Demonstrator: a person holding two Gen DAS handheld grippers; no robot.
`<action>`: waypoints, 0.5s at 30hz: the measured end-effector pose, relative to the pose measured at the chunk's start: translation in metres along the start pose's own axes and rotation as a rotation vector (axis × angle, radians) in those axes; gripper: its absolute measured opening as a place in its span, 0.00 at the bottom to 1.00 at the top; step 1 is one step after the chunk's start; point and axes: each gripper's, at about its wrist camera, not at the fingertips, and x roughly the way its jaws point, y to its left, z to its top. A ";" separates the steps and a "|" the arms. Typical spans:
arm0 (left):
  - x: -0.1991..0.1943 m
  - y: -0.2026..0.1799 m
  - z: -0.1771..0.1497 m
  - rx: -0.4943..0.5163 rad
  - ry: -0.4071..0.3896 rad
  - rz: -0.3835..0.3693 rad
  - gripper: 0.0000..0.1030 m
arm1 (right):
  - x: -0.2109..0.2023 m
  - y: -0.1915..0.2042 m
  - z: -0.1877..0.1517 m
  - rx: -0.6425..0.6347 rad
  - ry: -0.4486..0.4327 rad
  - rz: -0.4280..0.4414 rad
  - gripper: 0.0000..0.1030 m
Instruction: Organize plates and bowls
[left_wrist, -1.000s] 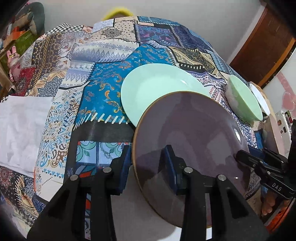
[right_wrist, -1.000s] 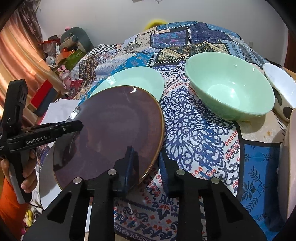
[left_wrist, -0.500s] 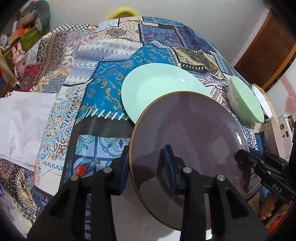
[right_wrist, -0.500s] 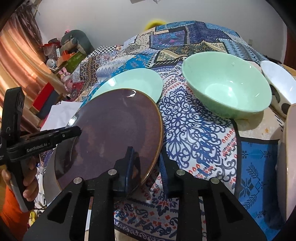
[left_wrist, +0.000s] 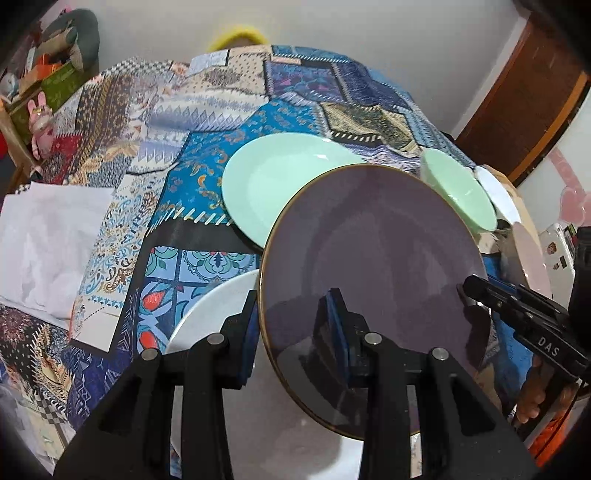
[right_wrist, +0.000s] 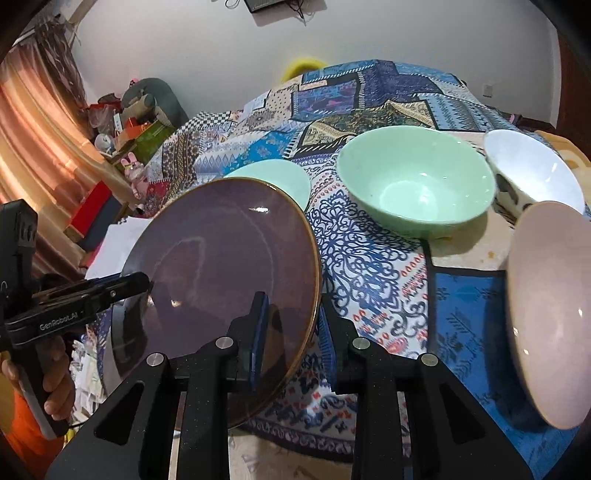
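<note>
A dark purple plate (left_wrist: 369, 258) with a gold rim hangs tilted above the patchwork tablecloth (left_wrist: 177, 206), held from both sides. My left gripper (left_wrist: 293, 332) is shut on its near left rim. On the opposite edge of the purple plate (right_wrist: 221, 266), my right gripper (right_wrist: 291, 332) is shut as well. Each gripper shows in the other's view, the right gripper (left_wrist: 476, 291) and the left gripper (right_wrist: 140, 280). A white plate (left_wrist: 214, 314) lies under the lifted one. Beyond lies a mint plate (left_wrist: 280, 184), also the mint plate (right_wrist: 273, 177).
A mint bowl (right_wrist: 417, 184), a white spotted bowl (right_wrist: 535, 177) and a pale pink dish (right_wrist: 550, 306) stand on the right side. White paper (left_wrist: 48, 240) lies at the left. Clutter and a curtain (right_wrist: 37, 147) border the far left; a hand (right_wrist: 55, 391) holds the left tool.
The purple plate has risen with both grippers, and the white plate underneath has come into sight. The bowls and mint plate have stayed put.
</note>
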 end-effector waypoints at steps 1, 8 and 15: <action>-0.003 -0.003 0.000 0.003 -0.004 -0.002 0.34 | -0.003 0.000 0.000 0.002 -0.002 0.003 0.23; -0.028 -0.022 -0.008 0.012 -0.039 -0.013 0.34 | -0.030 -0.003 -0.006 -0.002 -0.033 0.017 0.23; -0.051 -0.047 -0.022 0.028 -0.067 -0.026 0.34 | -0.053 -0.011 -0.013 -0.002 -0.056 0.013 0.23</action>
